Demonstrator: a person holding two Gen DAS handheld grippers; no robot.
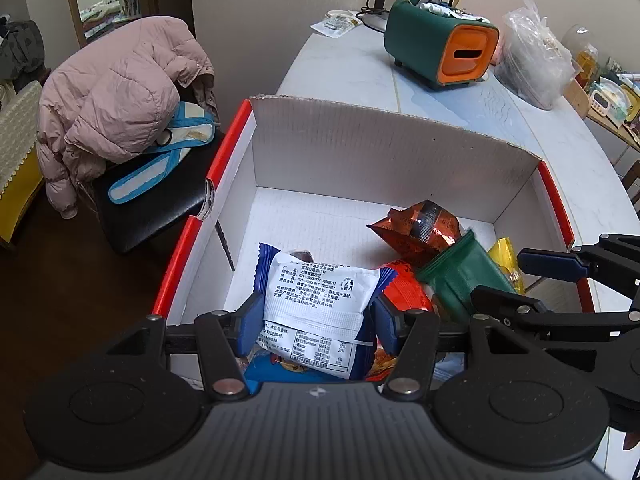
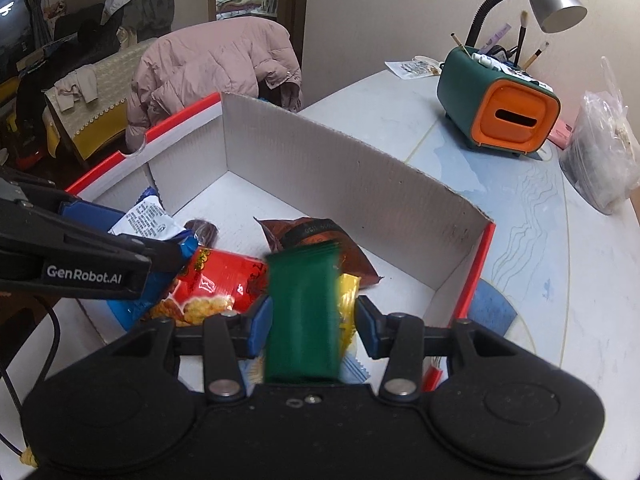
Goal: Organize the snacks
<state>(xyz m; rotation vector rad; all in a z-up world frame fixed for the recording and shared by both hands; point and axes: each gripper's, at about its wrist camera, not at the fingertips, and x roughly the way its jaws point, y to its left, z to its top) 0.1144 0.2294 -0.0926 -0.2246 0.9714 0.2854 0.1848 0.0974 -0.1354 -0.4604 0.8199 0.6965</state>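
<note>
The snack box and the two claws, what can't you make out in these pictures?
- Green packet, right wrist view: motion-blurred, label unreadable; whether the right claw pinches it is unclear.
- Yellow packet, both views: mostly behind the green packet.
- Box near wall, both views: hidden under the claw bodies.
- White-and-blue packet in the left claw: its front faces away.

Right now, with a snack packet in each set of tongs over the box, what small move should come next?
Probably open both and let go: the white packet in the left tongs and the green packet in the right tongs already hang inside the cardboard box.
</note>
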